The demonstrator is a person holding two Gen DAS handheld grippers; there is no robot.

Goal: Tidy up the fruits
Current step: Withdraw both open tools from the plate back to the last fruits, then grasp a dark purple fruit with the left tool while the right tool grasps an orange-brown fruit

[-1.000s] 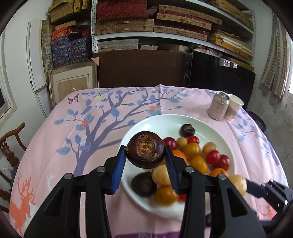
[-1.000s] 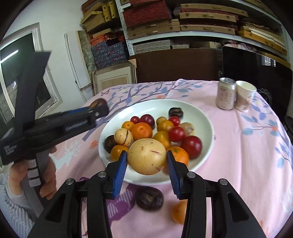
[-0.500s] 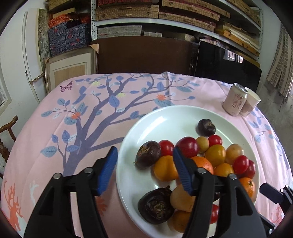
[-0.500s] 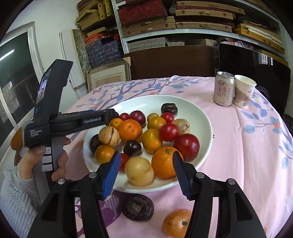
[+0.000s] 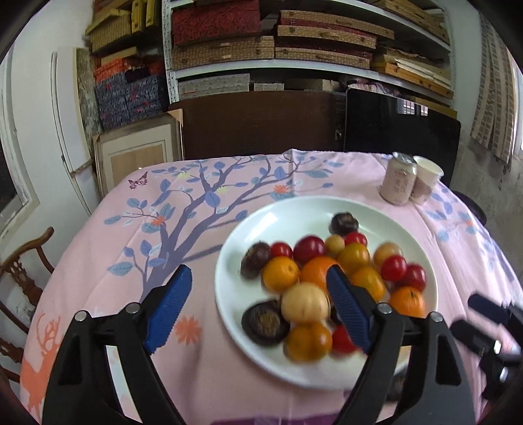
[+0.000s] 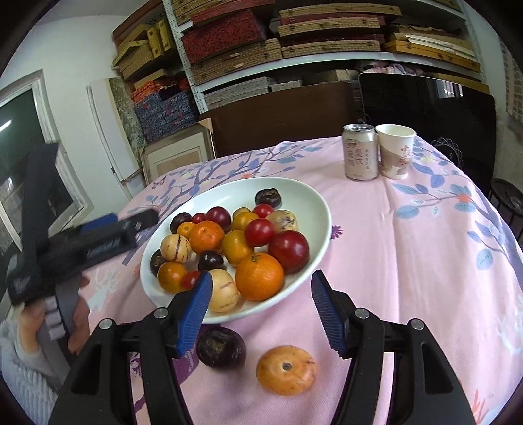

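- Shelves of flat woven boxes (image 6: 330, 31) fill the wall behind the counter (image 6: 425, 248), which is draped in a pink cloth printed with a blue tree.
- White plate (image 6: 313, 199): landmark at the counter's middle, heaped with fruits (image 6: 242, 242), among them tomatoes, oranges, dark plums and pale striped melons.
- Drink can (image 6: 359, 152) and paper cup (image 6: 395, 150): touching side by side, beyond the plate toward the far right of the counter.
- Dark purple fruit (image 6: 221, 347) and flat orange fruit (image 6: 286, 369): on the cloth just off the plate's near rim, close together but apart.
- My left gripper (image 5: 258, 309): jaws opening, wide apart, nothing between the pads; one pad over the cloth left of the plate, the other over the plate's near fruits.
- My right gripper (image 6: 261, 310): jaws opening, apart, empty; they straddle the plate's near rim, above the two loose fruits.
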